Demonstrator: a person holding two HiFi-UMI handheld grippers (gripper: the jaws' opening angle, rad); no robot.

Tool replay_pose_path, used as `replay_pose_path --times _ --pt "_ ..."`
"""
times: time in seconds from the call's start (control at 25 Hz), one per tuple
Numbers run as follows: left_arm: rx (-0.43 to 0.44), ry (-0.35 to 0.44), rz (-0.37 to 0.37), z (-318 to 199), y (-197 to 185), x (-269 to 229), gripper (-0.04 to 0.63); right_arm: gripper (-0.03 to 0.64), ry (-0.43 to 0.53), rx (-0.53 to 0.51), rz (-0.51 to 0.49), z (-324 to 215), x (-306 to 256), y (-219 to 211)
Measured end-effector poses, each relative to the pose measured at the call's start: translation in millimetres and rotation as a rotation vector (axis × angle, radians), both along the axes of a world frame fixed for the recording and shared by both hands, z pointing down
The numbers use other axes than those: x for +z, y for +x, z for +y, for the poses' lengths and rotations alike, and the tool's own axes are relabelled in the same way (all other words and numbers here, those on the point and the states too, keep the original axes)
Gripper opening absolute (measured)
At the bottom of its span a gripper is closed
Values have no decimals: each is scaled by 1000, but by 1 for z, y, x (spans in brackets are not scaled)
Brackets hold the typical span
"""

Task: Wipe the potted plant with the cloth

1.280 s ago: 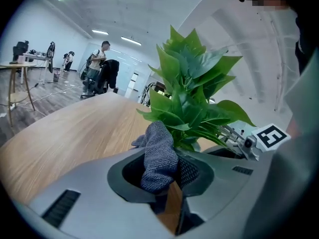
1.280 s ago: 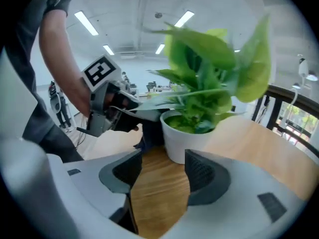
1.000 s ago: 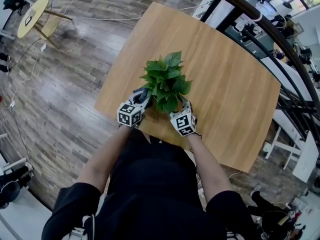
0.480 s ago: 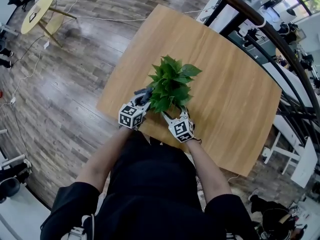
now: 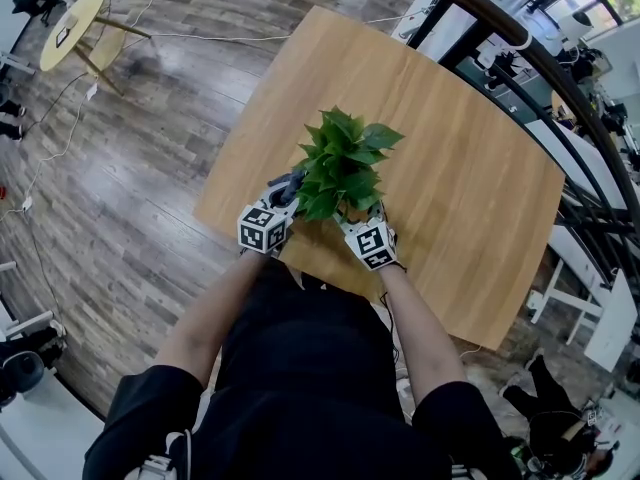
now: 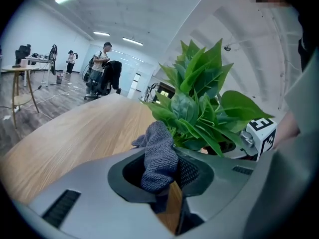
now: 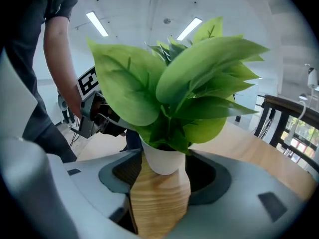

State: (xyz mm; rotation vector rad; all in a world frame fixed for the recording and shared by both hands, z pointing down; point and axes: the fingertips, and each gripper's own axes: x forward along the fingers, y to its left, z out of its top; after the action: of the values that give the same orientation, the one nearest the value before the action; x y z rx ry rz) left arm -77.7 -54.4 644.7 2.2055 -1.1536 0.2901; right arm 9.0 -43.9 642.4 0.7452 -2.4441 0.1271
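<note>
The potted plant, green leaves in a small white pot, stands near the front edge of the wooden table. My right gripper reaches in from the near side, its jaws closed on either side of the pot. The left gripper is shut on a grey cloth. That cloth rests against the plant's lower left leaves. The right gripper's marker cube shows beyond the plant in the left gripper view.
The table edge runs just in front of both grippers. A small round yellow table stands on the wood floor at far left, and black railings with desks lie to the right. People stand far off in the room.
The plant has turned and shifted slightly away and to the right with the right gripper. The left gripper with the cloth has stayed nearly still at the plant's left side.
</note>
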Motion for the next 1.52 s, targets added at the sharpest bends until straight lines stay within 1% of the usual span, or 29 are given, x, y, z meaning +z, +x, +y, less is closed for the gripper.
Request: replay_pose_path --times 0.12,0.28,0.32,0.36,0.48,0.52,0.56,0.64,0.76,0.88,1.04,1.28,1.4,1.52 --pt "-6 -1 4 1 -2 1 109 258 -8 5 -19 10 1 -6" --pt "-15 -4 13 3 -4 1 109 258 -15 -37 -28 28 -2 -15" --pt "-17 -4 16 4 -5 1 109 258 -18 -33 -30 31 -3 -15" --pt "-19 -3 17 4 -6 1 109 258 -26 -9 -32 30 -1 -12" --pt "-24 1 23 4 -9 0 109 258 -59 107 -30 14 8 5" --pt "-25 3 27 4 -9 0 109 258 -56 123 -22 8 10 9" --pt "-23 5 31 5 -8 0 109 258 -46 122 -12 3 11 11" --pt "-12 10 35 7 -6 -1 109 258 -40 87 1 -2 9 8" --pt "31 18 29 11 -1 -3 109 258 -96 36 -7 0 11 -3" --pt "68 33 8 16 4 -4 109 258 -86 30 20 0 12 -5" --pt "70 42 -3 17 3 1 109 258 -80 32 13 7 12 -7" --pt "31 42 5 8 -4 -2 109 258 -71 -10 16 27 11 -10" --pt "41 49 8 11 -5 -3 109 258 -70 -27 27 34 11 -11" --pt "55 61 22 15 -2 -5 109 258 -74 -19 34 31 12 -9"
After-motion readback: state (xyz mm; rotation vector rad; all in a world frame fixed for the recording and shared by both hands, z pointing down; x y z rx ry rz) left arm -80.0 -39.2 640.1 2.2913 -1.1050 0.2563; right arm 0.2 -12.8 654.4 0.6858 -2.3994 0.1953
